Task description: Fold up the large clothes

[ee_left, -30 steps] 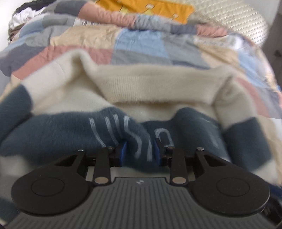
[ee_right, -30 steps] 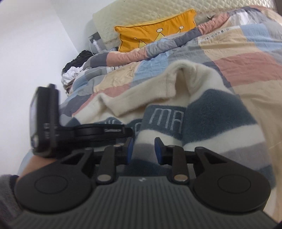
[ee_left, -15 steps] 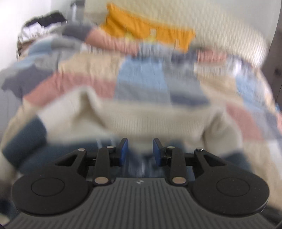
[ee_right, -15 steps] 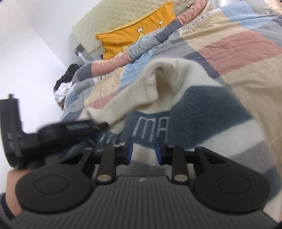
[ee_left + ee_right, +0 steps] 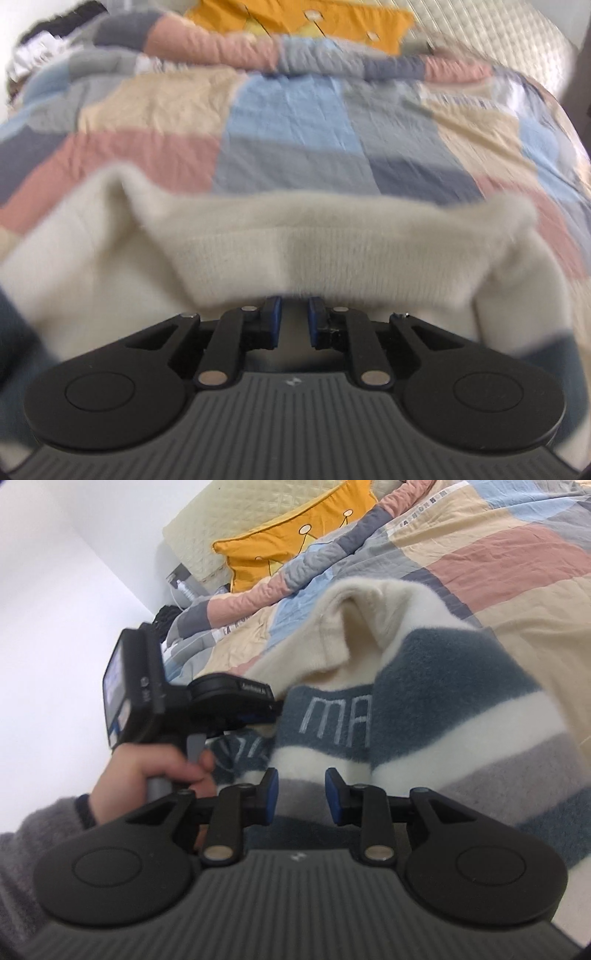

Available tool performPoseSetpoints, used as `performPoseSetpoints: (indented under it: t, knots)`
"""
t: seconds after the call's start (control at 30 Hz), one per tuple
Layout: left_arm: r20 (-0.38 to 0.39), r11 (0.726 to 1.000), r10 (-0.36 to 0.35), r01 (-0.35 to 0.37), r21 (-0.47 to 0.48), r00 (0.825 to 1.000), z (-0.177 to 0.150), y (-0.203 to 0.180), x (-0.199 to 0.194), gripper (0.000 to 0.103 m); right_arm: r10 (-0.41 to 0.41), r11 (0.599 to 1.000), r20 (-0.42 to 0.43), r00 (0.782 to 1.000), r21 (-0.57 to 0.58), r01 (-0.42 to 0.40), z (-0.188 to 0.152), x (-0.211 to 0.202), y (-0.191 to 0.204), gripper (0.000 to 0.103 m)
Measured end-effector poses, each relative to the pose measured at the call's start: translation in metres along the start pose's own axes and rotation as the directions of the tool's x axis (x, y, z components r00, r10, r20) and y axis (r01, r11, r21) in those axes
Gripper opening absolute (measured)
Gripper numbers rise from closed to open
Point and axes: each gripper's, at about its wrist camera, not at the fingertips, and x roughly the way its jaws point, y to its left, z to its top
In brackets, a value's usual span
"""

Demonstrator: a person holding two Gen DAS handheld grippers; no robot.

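Left gripper (image 5: 293, 314): your jaws have just been closing, nearly shut, pinching the sweater (image 5: 277, 254) at its cream ribbed edge.
Right gripper (image 5: 301, 794): clamped on striped fabric.
Sweater from claws: straight ahead, on the quilt (image 5: 291, 122).
Long axis: across your view.
Nearer hand: left, at the edge.
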Motion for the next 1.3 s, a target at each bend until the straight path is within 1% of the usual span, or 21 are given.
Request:
performPoseSetpoints:
  t: [0.1, 0.2, 0.3, 0.37, 0.4, 0.47, 0.53, 0.63, 0.77, 0.87, 0.93, 1.0, 1.1, 1.17, 1.2, 1.27, 1.3]
  knots:
    - [0.073, 0.999, 0.046, -0.044, -0.021, 0.996, 0.02, -0.001, 0.01, 0.017, -0.004, 1.0, -0.004, 1.0, 0.017, 0.004, 0.002, 0.004, -0.003, 0.032]
    - [0.112, 0.997, 0.064, -0.059, -0.045, 0.992, 0.048, -0.003, 0.022, 0.017, -0.03, 1.0, -0.008, 1.0, 0.002, 0.03, 0.001, 0.008, -0.003, 0.032]
    - [0.136, 0.997, 0.075, -0.072, -0.024, 0.988, 0.069, -0.008, 0.037, 0.017, -0.041, 0.999, -0.004, 0.999, -0.028, 0.041, -0.001, 0.01, 0.0, 0.032]
    - [0.116, 0.998, 0.065, -0.066, 0.002, 0.991, 0.074, -0.009, 0.051, 0.017, -0.054, 0.996, 0.006, 0.999, -0.065, 0.054, -0.003, 0.012, 0.002, 0.032]
    - [0.105, 0.997, 0.071, -0.071, -0.001, 0.992, 0.073, -0.008, 0.056, 0.018, -0.064, 0.994, 0.015, 0.998, -0.091, 0.065, -0.005, 0.014, 0.003, 0.032]
    - [0.113, 0.998, 0.051, -0.046, -0.045, 0.992, 0.067, -0.001, 0.052, 0.018, -0.086, 0.988, 0.016, 0.996, -0.125, 0.087, -0.008, 0.017, 0.004, 0.032]
    - [0.125, 0.996, 0.034, -0.024, -0.081, 0.992, 0.062, 0.007, 0.042, 0.018, -0.087, 0.987, 0.009, 0.996, -0.136, 0.087, -0.008, 0.017, 0.004, 0.032]
    - [0.162, 0.996, 0.005, 0.009, -0.087, 0.987, 0.05, 0.019, 0.008, 0.018, -0.079, 0.985, 0.02, 0.997, -0.151, 0.081, -0.008, 0.011, 0.006, 0.032]
    - [0.19, 0.998, -0.028, 0.038, -0.052, 0.981, 0.024, 0.044, -0.058, 0.018, -0.079, 0.982, 0.027, 0.996, -0.17, 0.083, -0.012, 0.005, 0.01, 0.032]
    - [0.196, 0.995, -0.033, 0.05, -0.085, 0.98, -0.001, 0.082, -0.117, 0.019, -0.086, 0.974, 0.042, 0.995, -0.207, 0.092, -0.017, -0.002, 0.018, 0.032]
    - [0.211, 0.993, -0.014, 0.039, -0.111, 0.977, -0.026, 0.114, -0.161, 0.019, -0.074, 0.974, 0.042, 0.996, -0.21, 0.081, -0.019, -0.007, 0.022, 0.032]
    - [0.211, 0.991, 0.0, 0.028, -0.132, 0.977, -0.049, 0.145, -0.198, 0.018, -0.082, 0.968, 0.034, 0.996, -0.234, 0.088, -0.023, -0.012, 0.028, 0.032]
    - [0.176, 0.983, 0.029, 0.005, -0.186, 0.984, -0.083, 0.19, -0.246, 0.018, -0.107, 0.949, 0.036, 0.994, -0.293, 0.113, -0.03, -0.017, 0.039, 0.032]
    - [0.124, 0.975, 0.039, -0.01, -0.223, 0.992, -0.106, 0.218, -0.272, 0.019, -0.115, 0.947, 0.026, 0.993, -0.299, 0.117, -0.036, -0.02, 0.043, 0.032]
    - [0.095, 0.97, 0.056, -0.031, -0.242, 0.994, -0.116, 0.23, -0.282, 0.019, -0.12, 0.947, 0.02, 0.993, -0.298, 0.121, -0.038, -0.022, 0.044, 0.032]
    - [0.027, 0.95, 0.091, -0.079, -0.301, 0.995, -0.133, 0.252, -0.295, 0.019, -0.139, 0.941, 0.017, 0.99, -0.308, 0.138, -0.044, -0.029, 0.048, 0.032]
    - [-0.018, 0.936, 0.081, -0.082, -0.343, 0.997, -0.144, 0.265, -0.301, 0.019, -0.149, 0.937, 0.02, 0.989, -0.318, 0.148, -0.047, -0.032, 0.05, 0.032]
